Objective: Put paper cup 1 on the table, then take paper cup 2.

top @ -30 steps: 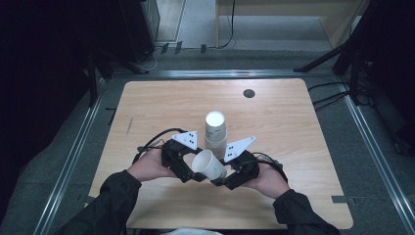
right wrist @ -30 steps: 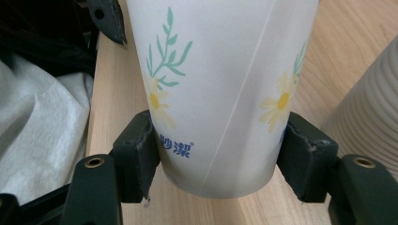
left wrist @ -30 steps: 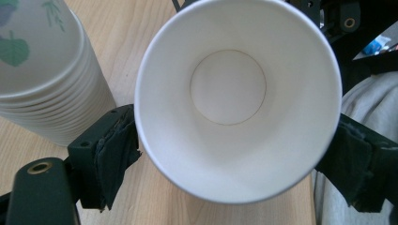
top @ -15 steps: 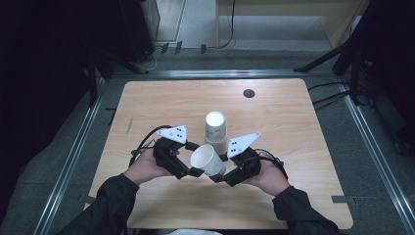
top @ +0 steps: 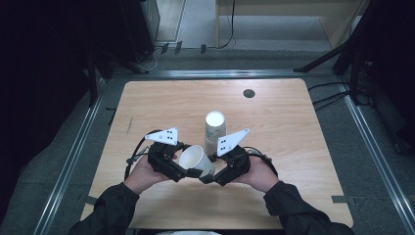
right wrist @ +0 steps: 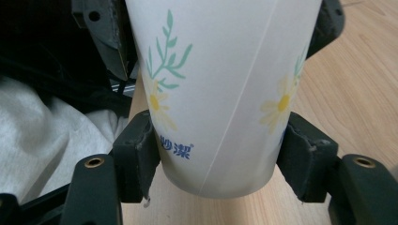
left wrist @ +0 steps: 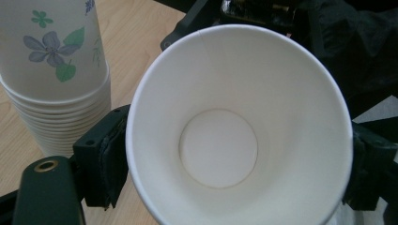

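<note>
A person at a light wooden table (top: 293, 196) holds a black two-jaw gripper in each hand, both meeting over the near middle of the tabletop. Between them is a single white paper cup with printed flowers (top: 196, 161), lifted off the table and tipped on its side, mouth toward the left gripper (top: 188, 172) and base toward the right gripper (top: 205, 178). In the right gripper view the right gripper (right wrist: 218, 161) is clamped on the cup (right wrist: 220, 93) near its base, both black pads pressed flat against the paper wall, a yellow daisy print and green sprig above the grip. In the left gripper view the left gripper (left wrist: 234, 159) has its jaws standing on either side of the cup's rim (left wrist: 239, 126), looking straight into the white inside; its jaws have just been closing with the cup between them, the left pad sits right at the rim, and I cannot tell if the pads actually press. Just behind the held cup, near the table centre, stands a stack of nested flower-print paper cups (top: 215, 126), upright, mouth up, close to the grippers but apart from them; the same stack (left wrist: 56, 79) shows beside the held cup in the left gripper view. A small dark round grommet (top: 249, 93) sits on the far part of the table.
</note>
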Demonstrator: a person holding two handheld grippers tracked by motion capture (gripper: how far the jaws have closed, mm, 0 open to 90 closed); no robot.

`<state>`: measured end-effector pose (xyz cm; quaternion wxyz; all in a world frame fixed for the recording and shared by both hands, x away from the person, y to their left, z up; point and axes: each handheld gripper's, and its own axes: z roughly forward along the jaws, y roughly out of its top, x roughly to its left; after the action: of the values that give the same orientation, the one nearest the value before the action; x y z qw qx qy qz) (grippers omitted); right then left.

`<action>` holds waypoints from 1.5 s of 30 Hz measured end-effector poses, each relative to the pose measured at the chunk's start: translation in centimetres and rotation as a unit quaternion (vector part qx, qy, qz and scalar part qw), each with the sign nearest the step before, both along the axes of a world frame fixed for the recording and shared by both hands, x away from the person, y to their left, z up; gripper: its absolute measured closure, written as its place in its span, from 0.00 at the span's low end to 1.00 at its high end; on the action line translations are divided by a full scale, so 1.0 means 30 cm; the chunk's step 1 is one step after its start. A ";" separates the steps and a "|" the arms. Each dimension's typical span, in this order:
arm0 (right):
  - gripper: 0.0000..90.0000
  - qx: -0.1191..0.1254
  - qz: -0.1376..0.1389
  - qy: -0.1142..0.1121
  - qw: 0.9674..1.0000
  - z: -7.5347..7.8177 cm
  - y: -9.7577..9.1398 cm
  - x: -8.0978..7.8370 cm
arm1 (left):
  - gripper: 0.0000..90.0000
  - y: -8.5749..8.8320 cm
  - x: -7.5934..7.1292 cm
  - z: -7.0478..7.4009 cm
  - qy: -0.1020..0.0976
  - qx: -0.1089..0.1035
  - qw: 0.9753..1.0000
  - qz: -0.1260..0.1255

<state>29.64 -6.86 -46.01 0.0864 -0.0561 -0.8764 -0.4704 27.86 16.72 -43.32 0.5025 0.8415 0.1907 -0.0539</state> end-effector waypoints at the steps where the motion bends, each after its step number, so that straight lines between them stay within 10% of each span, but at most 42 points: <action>1: 0.40 0.002 0.003 0.000 1.000 -0.002 0.005 0.001 | 0.16 0.000 -0.002 -0.001 0.003 0.000 1.000 -0.002; 22: 0.31 -0.010 -0.002 0.007 1.000 -0.014 0.017 -0.003 | 0.31 0.002 -0.004 -0.001 -0.008 0.014 1.000 -0.001; 45: 0.24 -0.056 -0.054 -0.051 0.996 -0.022 -0.035 -0.030 | 0.30 0.080 0.030 -0.004 -0.017 0.052 0.998 0.028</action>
<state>28.74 -7.90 -46.68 0.0132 -0.0840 -0.9002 -0.4271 28.77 19.12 -43.45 0.4627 0.8616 0.2080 -0.0152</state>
